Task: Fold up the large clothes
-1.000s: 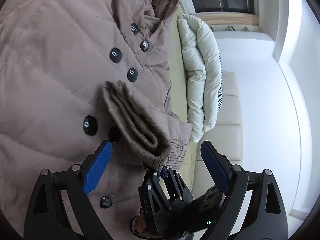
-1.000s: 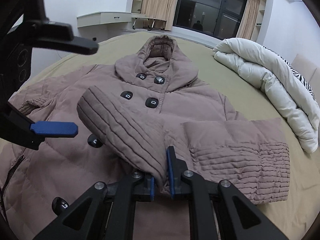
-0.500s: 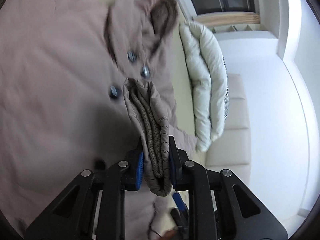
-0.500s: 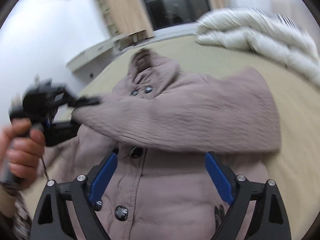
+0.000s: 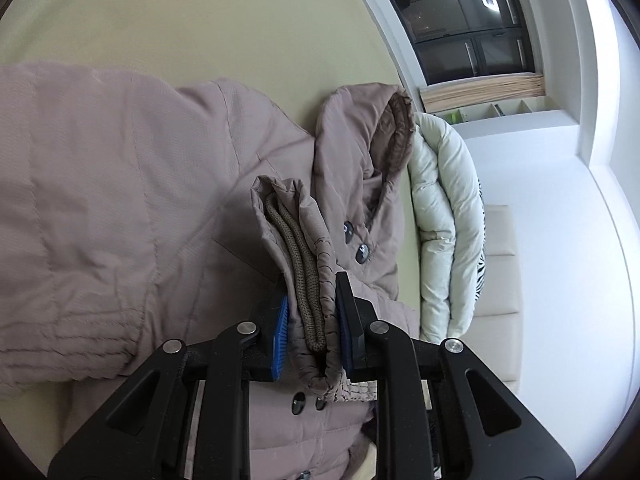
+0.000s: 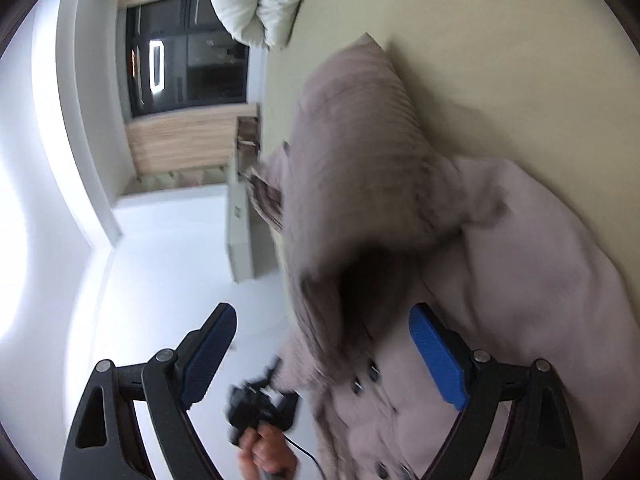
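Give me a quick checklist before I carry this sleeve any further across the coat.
1. Left gripper shut on the sleeve cuff: ok.
2. Cuff seated deep between the blue pads, both layers caught: ok.
3. Right gripper open and holding nothing: ok.
4. Coat body flat on the bed: cannot tell, right wrist view is blurred.
5. Duvet apart from the coat's hood: ok in the left wrist view.

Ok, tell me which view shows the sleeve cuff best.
The left wrist view. The sleeve cuff sits sharp and centred there, its ribbed knit lining visible, pinched in the left tongs. The right wrist view shows the raised sleeve only as a motion-blurred shape beyond the open right tongs.
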`<state>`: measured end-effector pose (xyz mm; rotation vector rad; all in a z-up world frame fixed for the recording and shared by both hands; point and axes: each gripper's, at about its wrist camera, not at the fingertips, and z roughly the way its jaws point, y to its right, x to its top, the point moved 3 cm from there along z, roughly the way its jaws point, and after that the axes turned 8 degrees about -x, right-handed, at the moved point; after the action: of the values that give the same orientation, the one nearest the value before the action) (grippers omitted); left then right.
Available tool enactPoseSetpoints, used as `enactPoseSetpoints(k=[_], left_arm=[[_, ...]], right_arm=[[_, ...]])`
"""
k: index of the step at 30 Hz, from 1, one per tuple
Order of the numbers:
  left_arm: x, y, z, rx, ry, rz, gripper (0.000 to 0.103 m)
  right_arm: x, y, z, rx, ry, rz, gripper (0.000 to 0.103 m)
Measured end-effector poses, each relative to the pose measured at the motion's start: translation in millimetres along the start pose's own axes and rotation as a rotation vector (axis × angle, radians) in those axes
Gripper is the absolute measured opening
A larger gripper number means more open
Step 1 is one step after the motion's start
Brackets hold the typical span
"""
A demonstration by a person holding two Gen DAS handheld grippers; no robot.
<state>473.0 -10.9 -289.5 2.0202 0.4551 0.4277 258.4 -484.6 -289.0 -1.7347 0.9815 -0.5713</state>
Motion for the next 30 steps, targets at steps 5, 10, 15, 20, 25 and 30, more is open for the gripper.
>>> enactPoseSetpoints(k=[5,10,15,20,25,30], left_arm=[[6,-6,-5,0.036,0.027,0.015,0.019],[-1,-21,5,0.063,0.004,0.012,0.019],[-7,-31,9,0.108,-0.011,0.030,0.019],[-10,-38,8,0.142,-0.021,0.048,0.019],[-12,-37,14,0.176,-0.029,0.090,0.019],[-11,-37,18,0.191,-0.033,0.106,0.020]], right_arm=[[47,5,7,0.004,0.161,0.095,0.088],[64,31,-11,0.081,0.218,0.225,0.083],[60,42,-18,0.044,0.201,0.170,0.068],[31,12,-56,-0.049,0.189,0.053,0.081],[17,-68,-69,0.004,0.222,-0.168,0.098],[33,-100,-8,-0.026,0.128,-0.273,0.098]])
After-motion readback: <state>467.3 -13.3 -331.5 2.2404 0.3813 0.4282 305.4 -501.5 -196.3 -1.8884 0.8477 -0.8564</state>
